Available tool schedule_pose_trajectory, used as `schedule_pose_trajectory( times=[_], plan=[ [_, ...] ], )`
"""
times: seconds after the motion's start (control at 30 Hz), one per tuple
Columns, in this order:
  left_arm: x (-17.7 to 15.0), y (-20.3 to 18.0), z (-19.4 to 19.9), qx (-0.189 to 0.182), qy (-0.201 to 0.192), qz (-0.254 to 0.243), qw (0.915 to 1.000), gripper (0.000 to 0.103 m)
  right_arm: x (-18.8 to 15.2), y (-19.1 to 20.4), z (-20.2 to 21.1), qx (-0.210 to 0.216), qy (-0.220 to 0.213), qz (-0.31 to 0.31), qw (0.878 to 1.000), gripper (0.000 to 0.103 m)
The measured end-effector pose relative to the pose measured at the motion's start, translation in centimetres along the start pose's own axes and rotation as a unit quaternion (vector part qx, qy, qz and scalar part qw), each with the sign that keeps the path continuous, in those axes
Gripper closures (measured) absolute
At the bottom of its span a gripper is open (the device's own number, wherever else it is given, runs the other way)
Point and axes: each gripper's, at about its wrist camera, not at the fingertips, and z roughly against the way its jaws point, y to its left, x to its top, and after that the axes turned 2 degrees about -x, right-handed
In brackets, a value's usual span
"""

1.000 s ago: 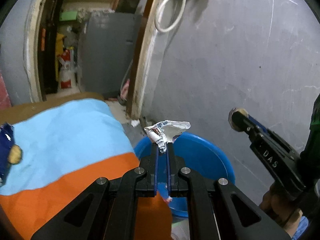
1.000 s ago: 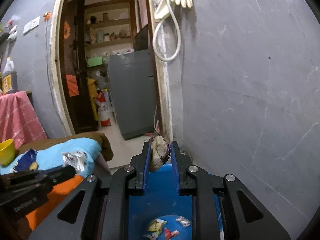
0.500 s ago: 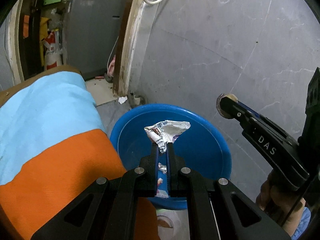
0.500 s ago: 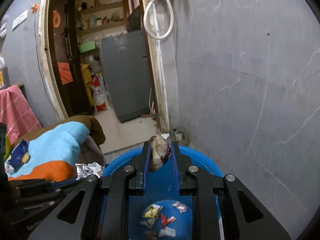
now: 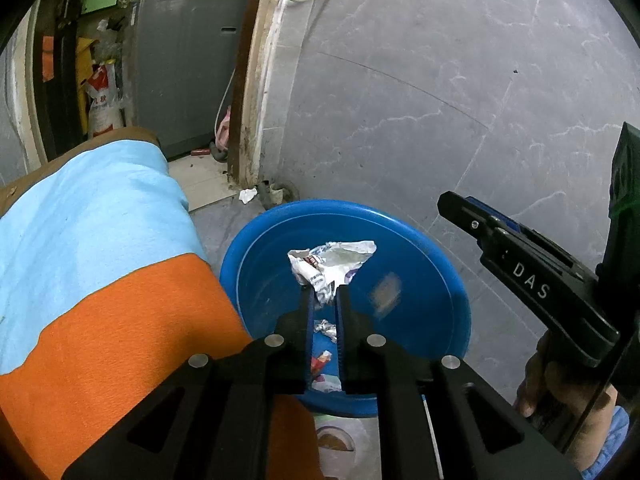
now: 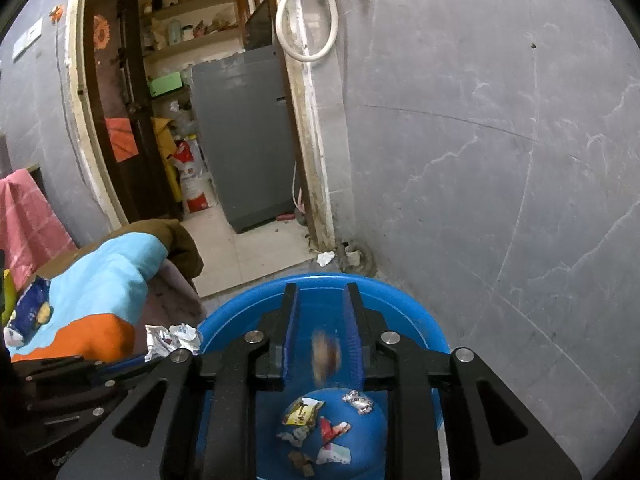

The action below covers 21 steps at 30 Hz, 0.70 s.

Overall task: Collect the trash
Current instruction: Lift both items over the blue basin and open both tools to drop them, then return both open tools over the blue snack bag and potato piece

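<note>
A blue basin [image 5: 400, 228] stands on the floor by the grey wall, with several wrappers [image 6: 316, 428] in its bottom. My left gripper [image 5: 324, 292] hangs over it, pinching a crumpled white wrapper [image 5: 332, 258] at its tips; its jaws are just starting to open, and the wrapper stays between them. My right gripper [image 6: 320, 292] is above the basin [image 6: 240, 308] with its jaws opening. A brown scrap [image 6: 326, 354] falls, blurred, between them and touches neither pad. The left wrist view shows the same scrap [image 5: 386, 294] in mid-air and the right gripper [image 5: 452, 204] at the right.
A bed with a light blue and orange cloth [image 5: 100, 260] borders the basin on the left; a blue snack packet [image 6: 28, 312] lies on it. A doorway with a grey appliance [image 6: 244, 140] is behind. A white scrap [image 6: 325, 258] lies on the floor. A hand [image 5: 560, 380] holds the right gripper.
Both grippers sank and tipped down over the basin. The right jaws parted and the brown scrap dropped out of them. The left gripper keeps the white wrapper.
</note>
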Motion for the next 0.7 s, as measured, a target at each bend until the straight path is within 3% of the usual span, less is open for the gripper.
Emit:
schedule_pose_trajectory(
  times=[0.23,0.37,0.5,0.63,0.7],
  plan=[
    [-0.2,0.1,0.1,-0.005,-0.001,-0.005,1.0,0.091,-0.1,-0.7,-0.2,-0.005,0.0,-0.011,1.0,0.073],
    [-0.2,0.2,0.5,-0.002,-0.008,-0.004,1.0,0.087,-0.1,-0.9,-0.1,-0.006,-0.005,-0.015,1.0,0.065],
    [-0.1,0.3,1.1,0.003,-0.023,0.007,0.9997,0.071,-0.1,-1.1,0.2,-0.008,-0.013,-0.019,1.0,0.053],
    [0.2,1.0,2.5,0.02,-0.048,0.023,0.9984,0.061,0.0,-1.0,0.4,-0.007,-0.02,-0.023,1.0,0.05],
    [0.4,1.4,3.3,0.03,-0.059,0.029,0.9974,0.057,0.0,-1.0,0.5,-0.005,-0.024,-0.025,0.999,0.04]
  ],
)
